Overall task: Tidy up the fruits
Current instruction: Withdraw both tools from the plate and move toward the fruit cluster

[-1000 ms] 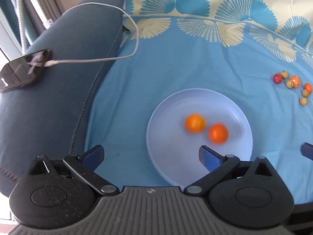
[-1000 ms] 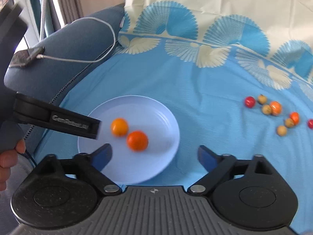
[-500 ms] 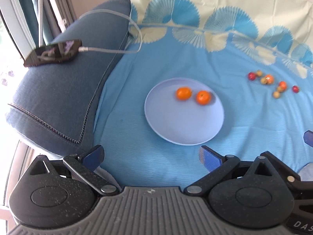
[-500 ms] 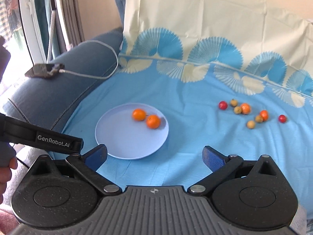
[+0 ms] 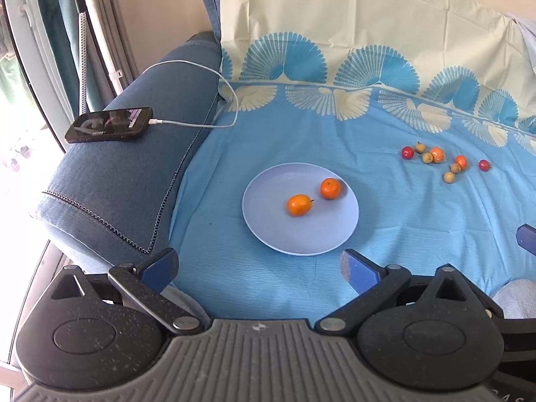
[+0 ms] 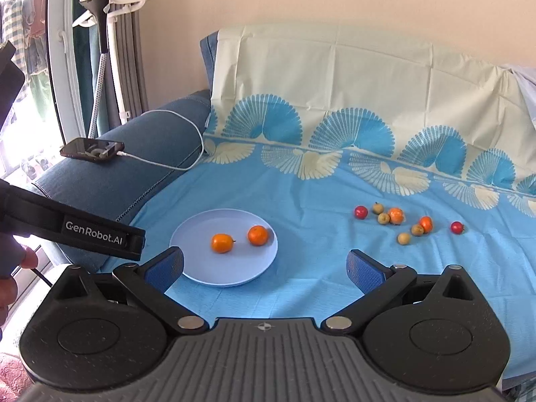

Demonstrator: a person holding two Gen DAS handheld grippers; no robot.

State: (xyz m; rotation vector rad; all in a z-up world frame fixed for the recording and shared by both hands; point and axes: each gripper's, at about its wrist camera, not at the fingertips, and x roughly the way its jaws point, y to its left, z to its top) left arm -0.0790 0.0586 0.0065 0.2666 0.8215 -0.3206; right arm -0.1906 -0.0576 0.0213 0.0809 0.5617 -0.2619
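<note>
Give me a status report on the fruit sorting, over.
Left gripper open, empty. Right gripper open, empty. Two oranges on the plate; small fruits loose on the blue cloth. Nothing in the way.

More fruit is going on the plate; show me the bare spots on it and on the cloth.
The plate is bare across its near half, in front of the two oranges. The blue cloth lies open between the plate and the small-fruit cluster, and along the near edge. That cluster itself is crowded.
</note>
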